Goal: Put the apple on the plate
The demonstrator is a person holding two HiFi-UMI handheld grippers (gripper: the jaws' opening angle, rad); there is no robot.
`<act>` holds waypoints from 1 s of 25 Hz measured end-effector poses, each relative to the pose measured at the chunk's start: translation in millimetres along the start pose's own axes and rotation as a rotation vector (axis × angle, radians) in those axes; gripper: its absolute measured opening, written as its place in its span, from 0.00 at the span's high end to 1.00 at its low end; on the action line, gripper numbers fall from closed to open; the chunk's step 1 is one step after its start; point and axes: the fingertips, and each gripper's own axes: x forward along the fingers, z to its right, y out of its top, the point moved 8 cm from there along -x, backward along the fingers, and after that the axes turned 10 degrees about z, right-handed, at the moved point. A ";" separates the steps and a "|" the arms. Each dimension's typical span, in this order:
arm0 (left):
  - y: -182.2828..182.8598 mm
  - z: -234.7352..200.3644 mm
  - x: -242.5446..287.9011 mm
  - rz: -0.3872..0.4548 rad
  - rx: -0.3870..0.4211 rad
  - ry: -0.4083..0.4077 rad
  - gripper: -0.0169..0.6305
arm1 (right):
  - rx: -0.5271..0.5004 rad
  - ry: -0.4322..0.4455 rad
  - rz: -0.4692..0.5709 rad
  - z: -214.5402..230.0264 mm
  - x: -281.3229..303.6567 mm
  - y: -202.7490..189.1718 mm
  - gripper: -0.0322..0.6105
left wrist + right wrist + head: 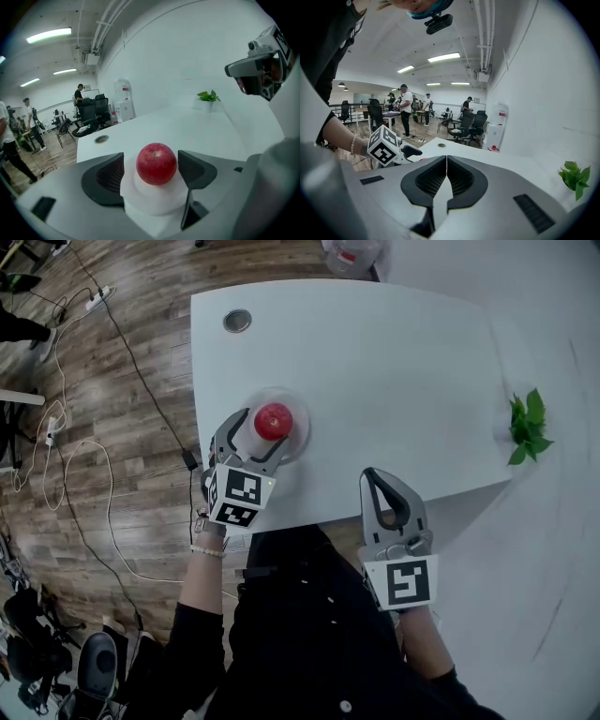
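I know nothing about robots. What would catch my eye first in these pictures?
A bright red apple sits on a small white plate near the front left of the white table, between the open jaws of the left gripper. The right gripper is shut and empty at the table's front edge. A small green plant stands far right.

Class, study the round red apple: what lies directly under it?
The round red apple rests on a round white plate, which stands on the white table. The plate's middle is covered by the apple, so it cannot be seen.
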 end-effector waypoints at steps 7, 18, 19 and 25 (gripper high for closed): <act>36.9 -6.3 -23.6 0.103 -0.027 0.055 0.42 | -0.016 0.034 0.031 -1.0 -1.0 3.1 0.89; 78.3 -13.8 -78.2 0.233 -0.026 0.177 0.85 | -0.021 0.058 0.125 -4.6 3.1 17.3 0.89; 82.0 -14.3 -82.7 0.241 -0.025 0.184 0.87 | -0.020 0.060 0.134 -5.3 3.3 19.0 0.89; 104.9 -16.0 -102.7 0.271 -0.013 0.225 0.92 | -0.022 0.081 0.170 -3.6 6.1 29.6 0.89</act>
